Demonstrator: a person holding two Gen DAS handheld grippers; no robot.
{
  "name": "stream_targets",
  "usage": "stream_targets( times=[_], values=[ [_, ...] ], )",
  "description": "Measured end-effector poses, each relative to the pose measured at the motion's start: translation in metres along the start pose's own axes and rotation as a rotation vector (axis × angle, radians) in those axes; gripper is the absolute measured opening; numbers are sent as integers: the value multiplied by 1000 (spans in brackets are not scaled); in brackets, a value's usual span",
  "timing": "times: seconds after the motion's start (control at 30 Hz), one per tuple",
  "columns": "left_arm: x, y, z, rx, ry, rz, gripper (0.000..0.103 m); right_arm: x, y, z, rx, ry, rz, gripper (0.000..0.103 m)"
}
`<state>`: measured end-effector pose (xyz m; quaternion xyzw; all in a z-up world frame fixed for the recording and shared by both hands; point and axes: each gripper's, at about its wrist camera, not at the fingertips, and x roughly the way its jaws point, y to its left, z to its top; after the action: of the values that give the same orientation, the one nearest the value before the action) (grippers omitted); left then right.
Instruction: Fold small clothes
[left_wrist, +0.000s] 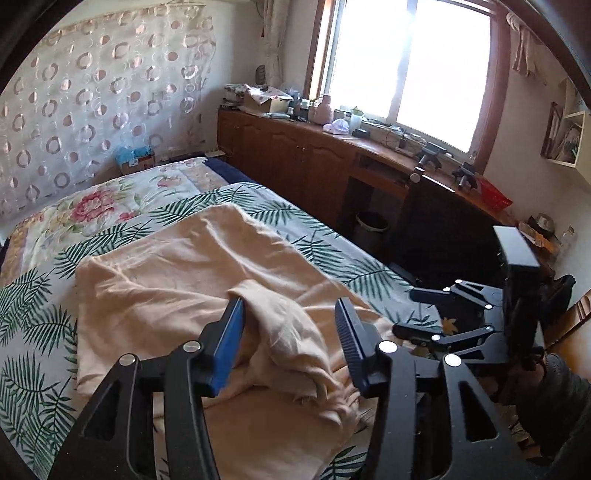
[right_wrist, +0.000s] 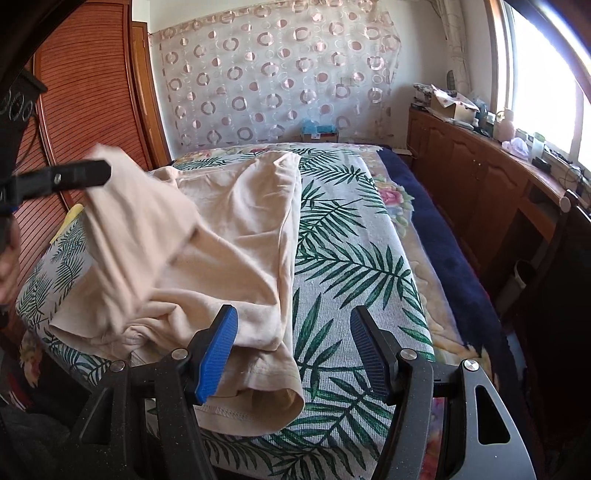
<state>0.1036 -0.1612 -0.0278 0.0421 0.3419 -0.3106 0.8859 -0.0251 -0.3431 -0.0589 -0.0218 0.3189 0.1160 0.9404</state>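
The peach garment (left_wrist: 166, 280) lies spread and rumpled on the leaf-print bed (right_wrist: 351, 258), filling the centre of the left wrist view and running from the middle to the lower left of the right wrist view.

My left gripper (left_wrist: 289, 304) has its fingers (left_wrist: 227, 343) wide apart. A raised ridge of the cloth stands between them and leans on the one at frame left, but nothing is clamped. In the right wrist view that part of the cloth shows lifted and blurred at the upper left.

My right gripper (right_wrist: 293, 314) is just as wide open and holds nothing. The stitched hem (right_wrist: 258, 398) lies below and beside its frame-left finger.

I judge this cloth to be light, thin and limp. It will sag from any hold, drag and wrinkle on the bedspread, and won't keep a crease unless I lay it flat. It isn't fragile, though a shallow pinch may slip off.

I'd take hold at the doubled, stitched edges, at the hem corner at bottom centre of the right view and a matching corner for the left, so the fold carries over evenly.
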Motion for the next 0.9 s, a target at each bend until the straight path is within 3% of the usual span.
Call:
stream_targets(
  times=[0.43, 0.7, 0.9],
  values=[
    [-47, 72, -48, -165, -45, 194, 58, 4, 13, 32, -43, -49, 27, 65],
    [-82, 115, -71, -228, -71, 337, 58, 19, 67, 73, -156, -101, 115, 65],
    [-102, 139, -82, -276, -105, 375, 58, 50, 117, 100, -240, -90, 210, 65]
  ],
)
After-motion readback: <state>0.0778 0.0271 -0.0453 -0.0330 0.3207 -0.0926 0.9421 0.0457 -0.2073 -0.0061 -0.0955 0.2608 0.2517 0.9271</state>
